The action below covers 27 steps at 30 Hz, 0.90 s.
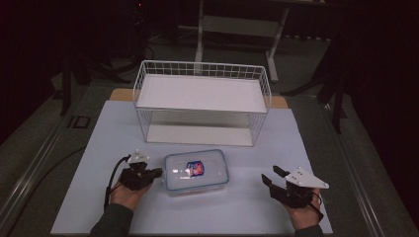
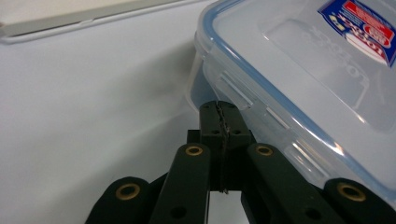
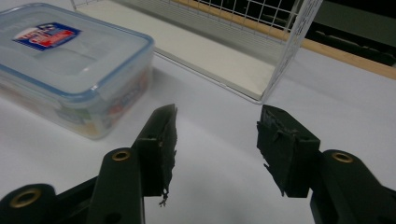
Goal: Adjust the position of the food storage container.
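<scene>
White table (image 1: 247, 207); left gripper (image 1: 157, 173) closed, touching container (image 1: 196, 170)

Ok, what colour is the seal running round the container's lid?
Blue, around a clear lid. The left gripper view shows it best.

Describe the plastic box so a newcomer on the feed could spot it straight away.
Start at the white wire rack at the back of the white table; the box lies flat in front of it, between the two hand-held grippers. It is a clear rectangular container with a blue-edged lid and a red-and-blue sticker, the one coloured item on the table.
</scene>
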Each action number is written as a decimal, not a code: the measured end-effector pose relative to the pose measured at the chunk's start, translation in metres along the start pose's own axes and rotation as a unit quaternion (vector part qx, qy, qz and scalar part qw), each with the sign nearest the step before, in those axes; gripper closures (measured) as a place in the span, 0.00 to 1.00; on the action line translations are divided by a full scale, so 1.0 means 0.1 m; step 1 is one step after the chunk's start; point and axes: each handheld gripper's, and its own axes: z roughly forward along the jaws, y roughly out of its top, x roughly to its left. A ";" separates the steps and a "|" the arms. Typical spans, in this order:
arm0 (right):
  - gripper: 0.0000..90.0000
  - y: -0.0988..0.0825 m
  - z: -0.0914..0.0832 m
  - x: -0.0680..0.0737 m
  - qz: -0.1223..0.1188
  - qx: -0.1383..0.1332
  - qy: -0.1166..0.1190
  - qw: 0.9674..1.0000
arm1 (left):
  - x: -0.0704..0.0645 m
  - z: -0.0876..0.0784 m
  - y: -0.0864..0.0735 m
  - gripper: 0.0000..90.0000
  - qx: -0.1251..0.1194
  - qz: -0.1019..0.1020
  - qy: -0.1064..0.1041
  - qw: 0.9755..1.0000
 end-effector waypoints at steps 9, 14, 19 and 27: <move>0.52 0.00 0.00 0.00 0.005 -0.002 0.003 1.000 | -0.04 0.24 0.15 1.00 -0.006 -0.012 0.001 1.000; 0.52 0.00 0.00 -0.01 0.007 -0.004 0.003 1.000 | -0.03 0.24 0.17 1.00 -0.009 -0.010 0.013 1.000; 0.52 0.00 -0.01 -0.02 0.012 -0.007 0.002 1.000 | 0.04 0.09 0.12 0.96 -0.033 -0.021 0.012 0.999; 0.52 0.00 -0.02 -0.03 0.012 -0.010 -0.001 1.000 | 0.07 -0.20 0.08 0.83 -0.077 -0.006 0.011 0.997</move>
